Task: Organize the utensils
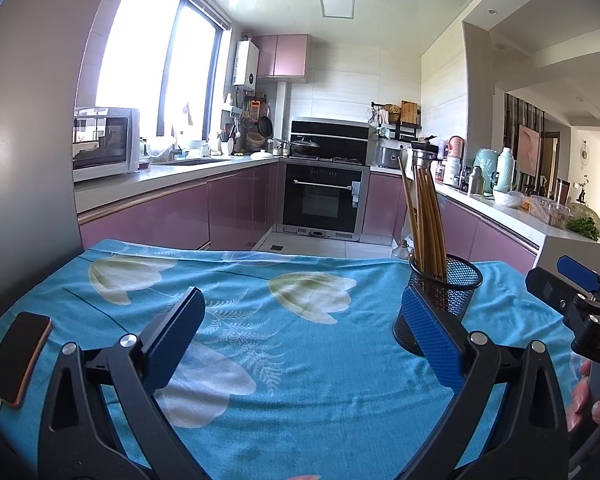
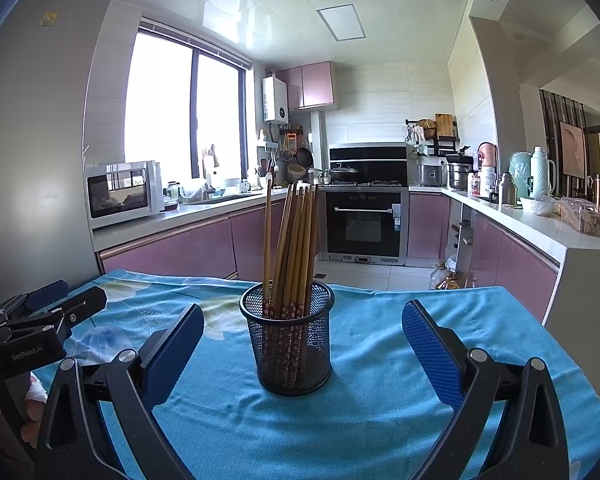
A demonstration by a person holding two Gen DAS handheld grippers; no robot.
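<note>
Blue pads of the right hand-held gripper [image 2: 303, 344] sit nearest the lens, spread wide apart with nothing between them; the mesh cup [image 2: 287, 344] stands upright dead ahead at 12 o'clock on the cloth-covered surface [image 2: 380, 420], a bundle of chopsticks [image 2: 290, 248] upright inside it, one leaning away at 11 o'clock. No loose utensil shows on the cloth, so the sorting looks finished or nearly so. If a stick is to be pulled, I would come in above the rim and pinch a single shaft high up, since the cup looks light and may tip.

From the left wrist, the left hand-held gripper [image 1: 304, 332] is likewise spread and empty, the cup at 2 o'clock just behind its right pad. Only this view shows a phone [image 1: 18, 364] at 9 o'clock with a cable attached. Only the right wrist view shows the patterned lower ends of the chopsticks through the mesh.
</note>
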